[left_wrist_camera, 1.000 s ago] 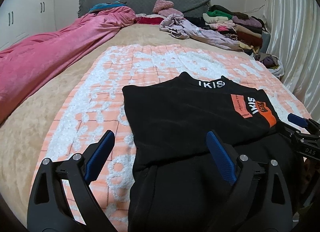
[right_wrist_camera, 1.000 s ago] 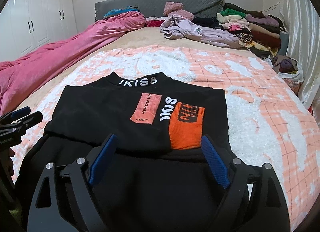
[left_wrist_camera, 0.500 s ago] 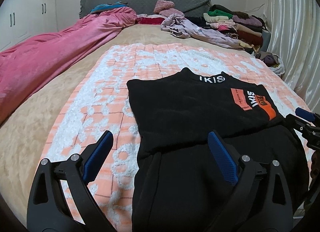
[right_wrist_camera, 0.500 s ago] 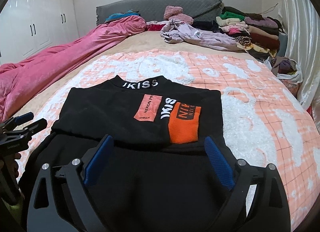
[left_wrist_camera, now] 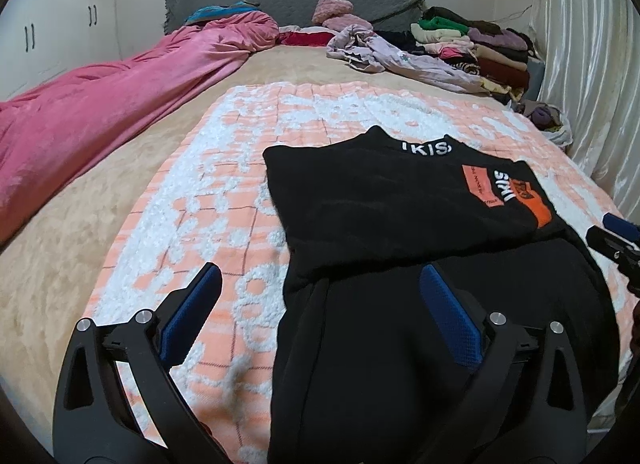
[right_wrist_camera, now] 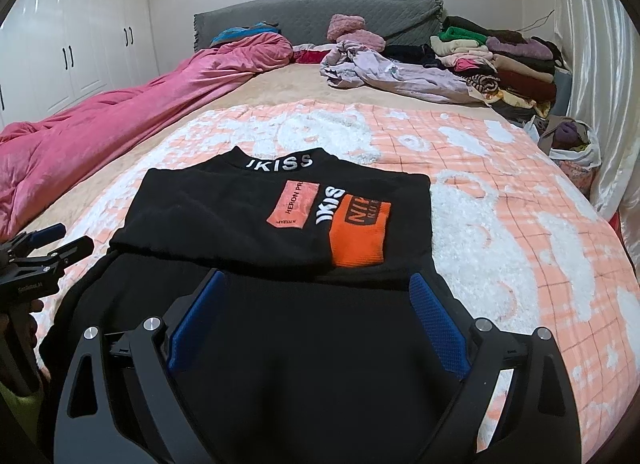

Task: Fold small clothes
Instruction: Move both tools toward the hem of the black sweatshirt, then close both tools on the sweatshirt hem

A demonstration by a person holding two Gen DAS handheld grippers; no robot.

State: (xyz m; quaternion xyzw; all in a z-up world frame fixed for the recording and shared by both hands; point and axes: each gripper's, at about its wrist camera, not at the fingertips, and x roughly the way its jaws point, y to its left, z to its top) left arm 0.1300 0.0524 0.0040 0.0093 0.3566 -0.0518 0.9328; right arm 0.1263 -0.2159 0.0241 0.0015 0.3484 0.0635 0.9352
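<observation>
A black top (left_wrist_camera: 384, 199) (right_wrist_camera: 248, 215) with a white-lettered collar and orange patches lies partly folded on the orange-and-white blanket (left_wrist_camera: 256, 131) (right_wrist_camera: 500, 199). Its upper half lies flat and its lower part spreads toward me. My left gripper (left_wrist_camera: 320, 300) is open and empty, its left finger over the blanket, its right finger over the black fabric. My right gripper (right_wrist_camera: 316, 296) is open and empty above the lower part of the top. Each gripper also shows at the edge of the other's view, the right one (left_wrist_camera: 614, 236) and the left one (right_wrist_camera: 44, 248).
A pink duvet (left_wrist_camera: 104, 111) lies along the left of the bed. A lilac garment (right_wrist_camera: 384, 71) and a stack of folded clothes (right_wrist_camera: 500, 59) sit at the back right. A bag of clothes (right_wrist_camera: 572, 143) and a curtain stand at the right. White wardrobes (right_wrist_camera: 72, 59) are at left.
Both grippers have drawn back toward me and lifted slightly, so the top sits farther off in both views. The top itself has not moved.
</observation>
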